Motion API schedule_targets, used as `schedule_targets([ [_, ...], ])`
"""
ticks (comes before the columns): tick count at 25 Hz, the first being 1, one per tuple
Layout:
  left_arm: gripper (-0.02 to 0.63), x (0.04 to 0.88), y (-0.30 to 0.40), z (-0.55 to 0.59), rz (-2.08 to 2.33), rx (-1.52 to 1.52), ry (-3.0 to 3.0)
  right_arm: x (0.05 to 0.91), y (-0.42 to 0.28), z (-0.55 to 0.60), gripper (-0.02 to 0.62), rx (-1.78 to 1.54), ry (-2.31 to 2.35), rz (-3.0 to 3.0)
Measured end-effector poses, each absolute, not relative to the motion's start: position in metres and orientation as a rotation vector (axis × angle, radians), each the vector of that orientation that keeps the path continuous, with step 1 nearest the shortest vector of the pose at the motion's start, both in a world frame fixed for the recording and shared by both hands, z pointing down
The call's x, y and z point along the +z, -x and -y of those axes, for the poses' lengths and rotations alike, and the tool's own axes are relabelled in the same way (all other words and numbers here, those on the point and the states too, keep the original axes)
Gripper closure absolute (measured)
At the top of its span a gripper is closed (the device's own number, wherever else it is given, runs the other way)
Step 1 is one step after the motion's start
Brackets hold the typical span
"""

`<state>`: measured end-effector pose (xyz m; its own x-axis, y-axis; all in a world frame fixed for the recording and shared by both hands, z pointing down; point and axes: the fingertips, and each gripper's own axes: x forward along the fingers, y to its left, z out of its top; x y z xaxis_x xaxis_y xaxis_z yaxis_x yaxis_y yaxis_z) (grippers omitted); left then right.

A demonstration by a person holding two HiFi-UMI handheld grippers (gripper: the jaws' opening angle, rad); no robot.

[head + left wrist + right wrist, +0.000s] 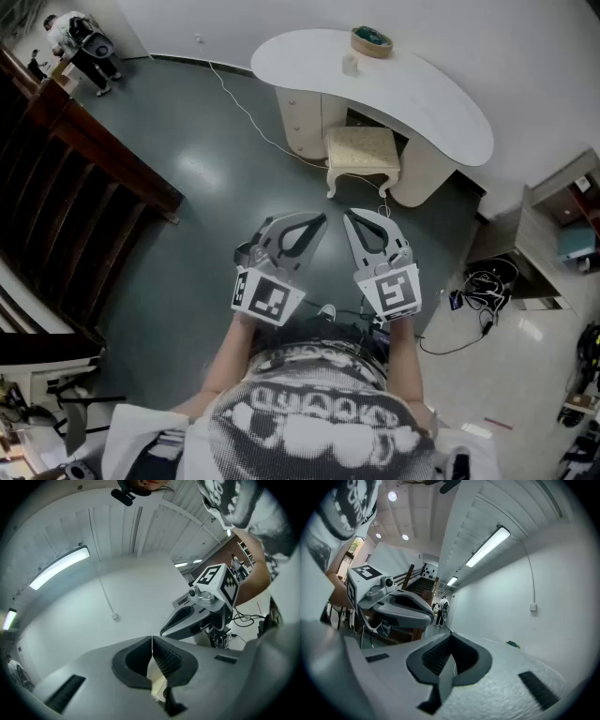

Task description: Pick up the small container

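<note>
Standing well back from the white counter, the person holds the left gripper and right gripper side by side at chest height. Both sets of fingers are clenched on nothing, likely a resting pose before any reach. The small container sits on the counter's far end, near a teal bowl and well apart from both grippers.

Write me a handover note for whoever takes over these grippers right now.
Left gripper: shut, empty.
Right gripper: shut, empty.
Both are held close together in front of the body, over the dark floor, far short of the desk.
Small container: on the white desk, beside a round bowl. A stool stands at the desk.
Done: nothing, container untouched.
Left: approach the desk, open a gripper, grasp and lift the container.
</note>
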<state>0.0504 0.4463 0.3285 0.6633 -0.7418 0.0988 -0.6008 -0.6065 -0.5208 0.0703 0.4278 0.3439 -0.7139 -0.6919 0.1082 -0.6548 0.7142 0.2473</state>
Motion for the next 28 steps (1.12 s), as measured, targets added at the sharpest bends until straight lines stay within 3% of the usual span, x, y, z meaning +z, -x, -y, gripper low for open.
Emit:
schedule_targets([
  [16, 0.601, 0.344, -0.055, -0.432, -1.086, -0.506, 2.422, 0.361, -0.089, -0.415, 0.594, -0.227, -1.107, 2.756],
  [28, 0.601, 0.360, -0.009, -0.369, -1.088, -0.505, 2.468, 0.376, -0.039, -0.361, 0.594, -0.214, -1.078, 2.731],
])
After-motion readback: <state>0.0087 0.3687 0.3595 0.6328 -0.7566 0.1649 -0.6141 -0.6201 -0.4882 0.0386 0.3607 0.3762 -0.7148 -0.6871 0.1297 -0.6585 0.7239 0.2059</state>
